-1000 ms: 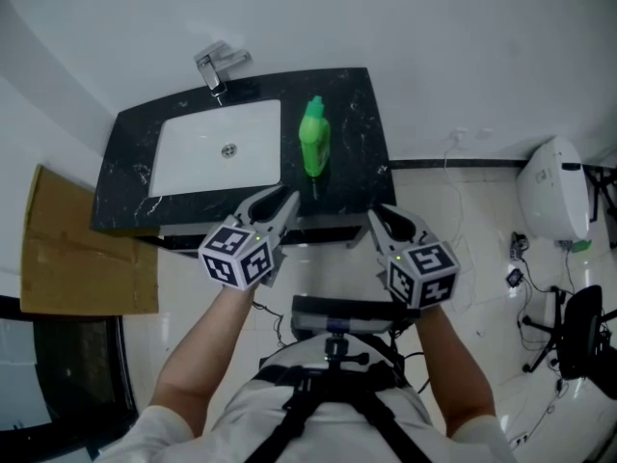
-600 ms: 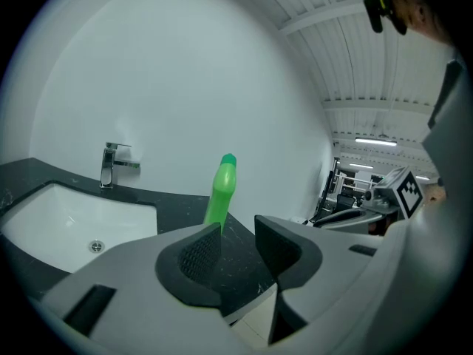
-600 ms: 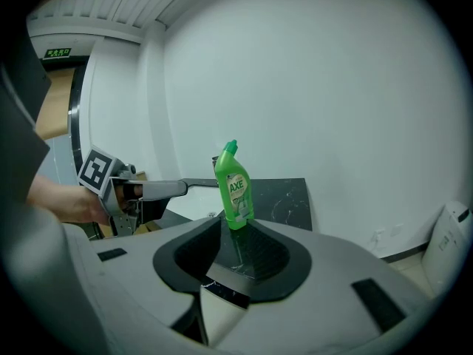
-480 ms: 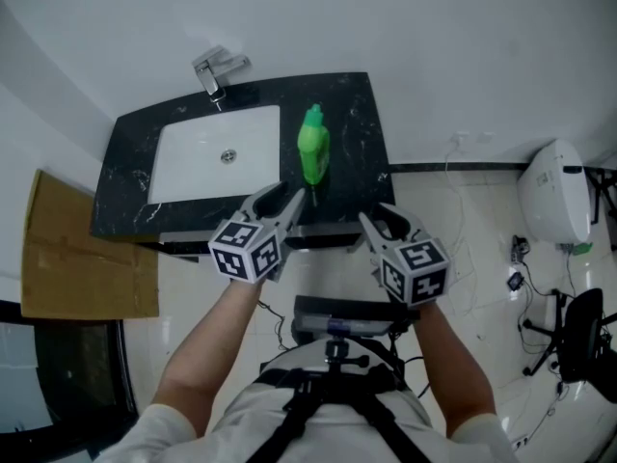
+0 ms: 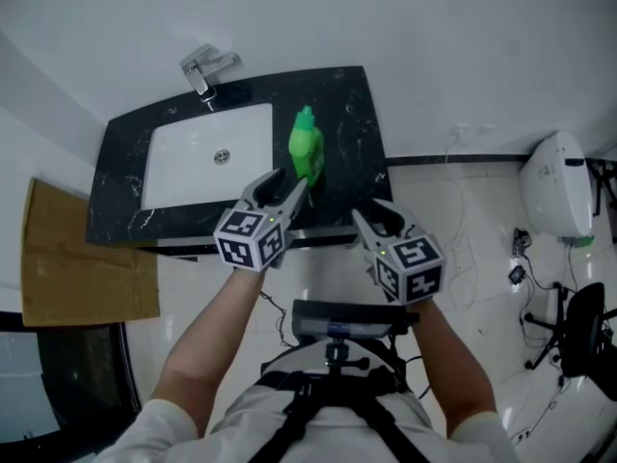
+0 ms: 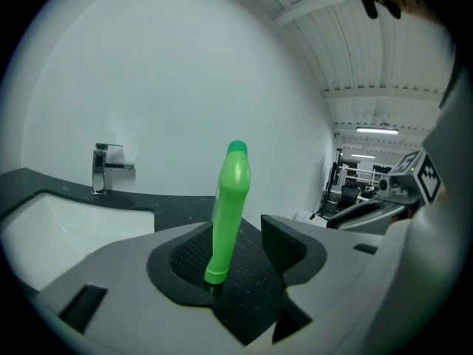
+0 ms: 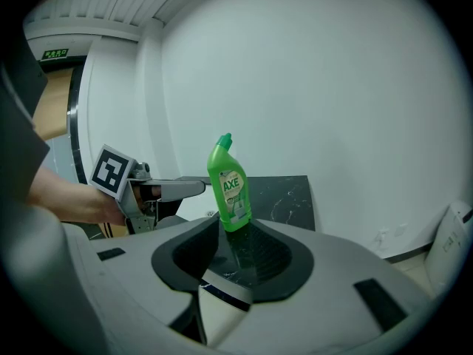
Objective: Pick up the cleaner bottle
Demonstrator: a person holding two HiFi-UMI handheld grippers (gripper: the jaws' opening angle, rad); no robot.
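**Both grippers open, bottle untouched on the counter**

I see the green cleaner bottle standing upright on the black marble countertop, just right of the white sink basin and well in front of the chrome faucet.

My left gripper is at the counter's front edge with its tips near the bottle's base. Its jaws have just been opening and stand wide apart. In the left gripper view the bottle lines up with the gap, close to the left pad, but neither pad presses on it.

My right gripper sits to the right, a little back from the counter. Its jaws have also just been opening, with nothing between them. The bottle shows beyond the gap, label toward me.
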